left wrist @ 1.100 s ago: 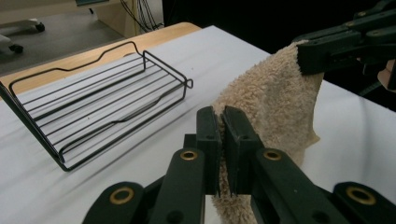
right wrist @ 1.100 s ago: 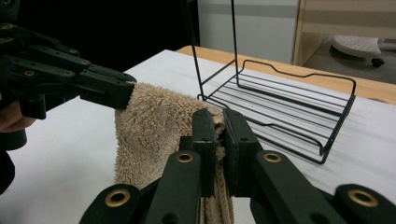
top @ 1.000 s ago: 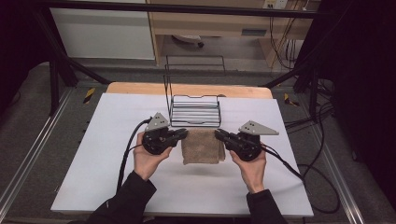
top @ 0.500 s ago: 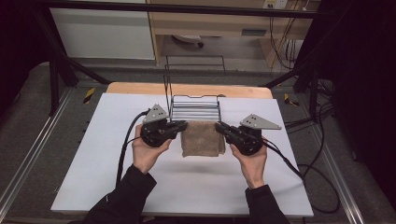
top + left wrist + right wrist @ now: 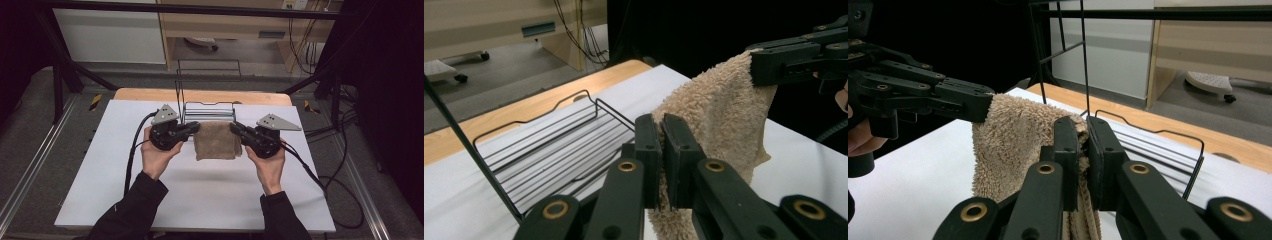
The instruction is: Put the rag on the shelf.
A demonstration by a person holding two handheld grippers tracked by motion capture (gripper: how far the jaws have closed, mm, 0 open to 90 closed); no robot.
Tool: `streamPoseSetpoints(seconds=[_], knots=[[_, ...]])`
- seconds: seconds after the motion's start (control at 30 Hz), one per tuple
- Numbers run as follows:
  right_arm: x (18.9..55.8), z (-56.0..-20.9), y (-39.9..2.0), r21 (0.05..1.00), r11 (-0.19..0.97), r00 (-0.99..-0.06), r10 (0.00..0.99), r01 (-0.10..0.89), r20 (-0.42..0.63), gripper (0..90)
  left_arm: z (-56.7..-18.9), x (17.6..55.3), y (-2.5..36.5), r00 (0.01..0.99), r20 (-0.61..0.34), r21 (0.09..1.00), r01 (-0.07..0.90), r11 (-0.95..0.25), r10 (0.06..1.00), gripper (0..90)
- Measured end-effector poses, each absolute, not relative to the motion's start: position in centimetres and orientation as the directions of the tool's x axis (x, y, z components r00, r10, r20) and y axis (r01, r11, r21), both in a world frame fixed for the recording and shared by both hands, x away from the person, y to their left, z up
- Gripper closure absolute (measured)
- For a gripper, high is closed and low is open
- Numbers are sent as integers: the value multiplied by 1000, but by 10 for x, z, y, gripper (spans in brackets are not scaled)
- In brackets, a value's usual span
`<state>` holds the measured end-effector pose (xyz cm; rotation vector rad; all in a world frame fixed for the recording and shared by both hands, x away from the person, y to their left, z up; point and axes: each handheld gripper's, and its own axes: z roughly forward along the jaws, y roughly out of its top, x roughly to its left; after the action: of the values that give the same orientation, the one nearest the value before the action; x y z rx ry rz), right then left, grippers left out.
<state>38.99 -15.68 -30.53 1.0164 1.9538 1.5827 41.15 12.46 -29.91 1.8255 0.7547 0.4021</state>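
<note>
A folded tan towel [image 5: 216,141] hangs between the two grippers above the white table, just in front of a black wire rack [image 5: 208,111]. My left gripper [image 5: 196,128] is shut on the towel's upper left corner, and my right gripper [image 5: 234,128] is shut on its upper right corner. In the left gripper view my left gripper [image 5: 662,131] pinches the towel [image 5: 719,120], with the other gripper's jaws on its far corner. In the right gripper view my right gripper [image 5: 1083,131] clamps the towel [image 5: 1015,145] with the rack [image 5: 1153,145] behind.
The white board [image 5: 115,165] covers most of the table, with a wooden strip [image 5: 150,94] along its far edge. Cables trail from both grippers, and more lie on the floor at the right. A metal frame rail runs along the left.
Both hands have risen and moved toward the rack, carrying the towel up off the table with them. The jaws stayed closed on it.
</note>
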Motion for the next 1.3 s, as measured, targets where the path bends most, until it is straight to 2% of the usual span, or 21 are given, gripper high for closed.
streamPoseSetpoints(seconds=[1.3], knots=[[415, -253, -145, 987, 49, -625, 778, 155, 59, 846, -251, 433, 132, 714, -37, 971, 192, -145, 699, 855]])
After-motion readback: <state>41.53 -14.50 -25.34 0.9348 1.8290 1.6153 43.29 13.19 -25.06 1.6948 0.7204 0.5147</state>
